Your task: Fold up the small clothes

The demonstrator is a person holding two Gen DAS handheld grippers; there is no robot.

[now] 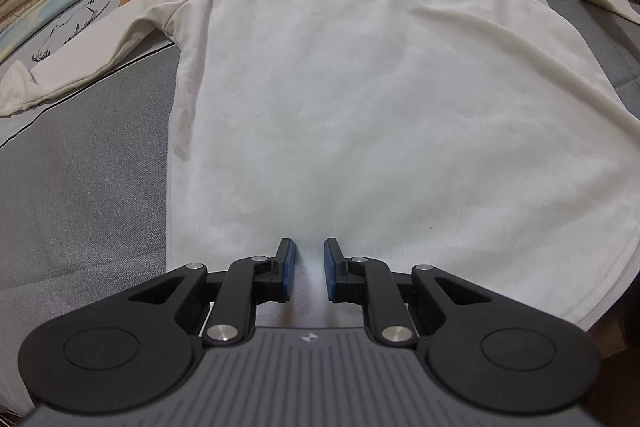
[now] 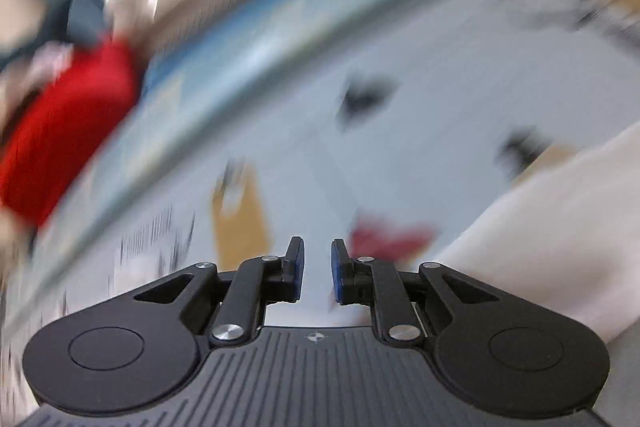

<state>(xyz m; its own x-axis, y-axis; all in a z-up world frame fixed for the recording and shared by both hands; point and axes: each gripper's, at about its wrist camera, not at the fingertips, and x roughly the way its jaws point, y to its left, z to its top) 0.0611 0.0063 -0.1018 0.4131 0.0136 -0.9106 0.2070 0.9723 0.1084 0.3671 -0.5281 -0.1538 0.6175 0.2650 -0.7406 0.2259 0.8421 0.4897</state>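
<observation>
While the white long-sleeved shirt (image 1: 380,87) lies spread flat on the bed (image 1: 80,187), both grippers hold nothing. Left gripper (image 1: 307,269) hovers at the hem, jaws slightly parted. Right gripper (image 2: 317,271), blurred, likewise slightly parted, empty. Fabric judged light, limp, non-slippery; best taken at sleeve cuff or hem corner.
</observation>
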